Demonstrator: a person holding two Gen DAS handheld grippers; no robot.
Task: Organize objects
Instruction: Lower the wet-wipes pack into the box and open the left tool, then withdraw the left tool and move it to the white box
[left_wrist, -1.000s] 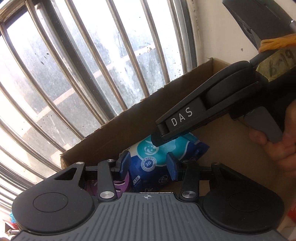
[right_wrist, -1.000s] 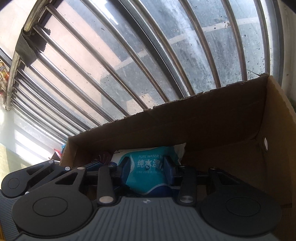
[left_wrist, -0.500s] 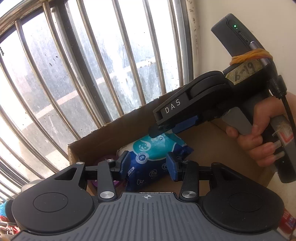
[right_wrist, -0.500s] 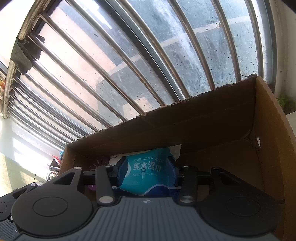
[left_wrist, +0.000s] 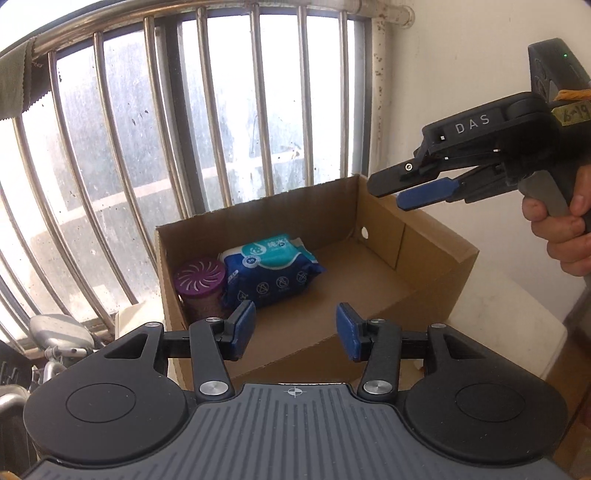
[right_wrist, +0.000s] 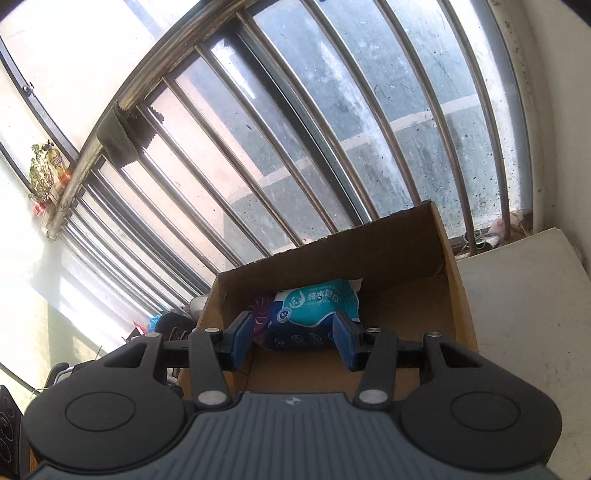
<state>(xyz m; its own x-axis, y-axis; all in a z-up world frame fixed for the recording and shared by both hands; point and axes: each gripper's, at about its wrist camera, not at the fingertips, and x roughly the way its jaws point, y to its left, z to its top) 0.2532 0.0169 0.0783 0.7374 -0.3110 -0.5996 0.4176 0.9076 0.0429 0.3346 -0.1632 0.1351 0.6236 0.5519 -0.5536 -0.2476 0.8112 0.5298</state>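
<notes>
Against the box's (left_wrist: 424, 295) far-left corner your wipes pack (left_wrist: 271, 271) now lies released; both your grippers, left (left_wrist: 295, 330) and right (right_wrist: 291, 341), have just opened, empty, and pulled back.

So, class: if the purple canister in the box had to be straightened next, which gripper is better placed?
Probably left: the left gripper hangs open nearest the purple canister, while the right gripper is high above the box's far side.
</notes>
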